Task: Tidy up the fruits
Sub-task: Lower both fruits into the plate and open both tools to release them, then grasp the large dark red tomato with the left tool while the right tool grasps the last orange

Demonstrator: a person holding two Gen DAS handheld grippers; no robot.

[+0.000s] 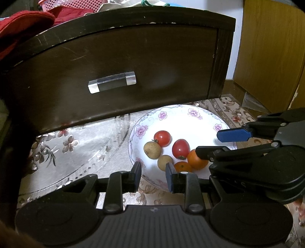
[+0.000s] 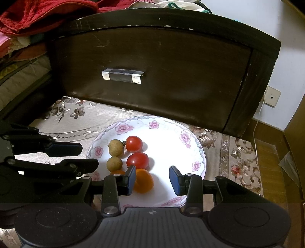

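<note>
A white plate point(image 1: 193, 112) point(image 2: 185, 137) with pink flowers holds two red tomatoes point(image 1: 162, 138) point(image 2: 134, 143), two tan longans point(image 1: 152, 150) point(image 2: 116, 147) and two oranges point(image 1: 197, 160) point(image 2: 143, 181). My left gripper point(image 1: 153, 176) point(image 2: 89, 156) hovers over the plate's near left rim. Its jaws stand a little apart with nothing between them. My right gripper point(image 2: 152, 180) point(image 1: 207, 143) hangs over the plate's near side, jaws apart. The larger orange sits by its left finger point(image 2: 131, 179), partly in the gap, and the pads do not press on it.
A dark wooden drawer front point(image 1: 133, 57) point(image 2: 171, 66) with a shiny handle point(image 1: 112, 82) point(image 2: 123, 76) rises just behind the plate. A floral cloth point(image 1: 76, 152) covers the surface. Red fabric point(image 2: 38, 15) lies on top. A wall socket point(image 2: 272, 97) and cable are at right.
</note>
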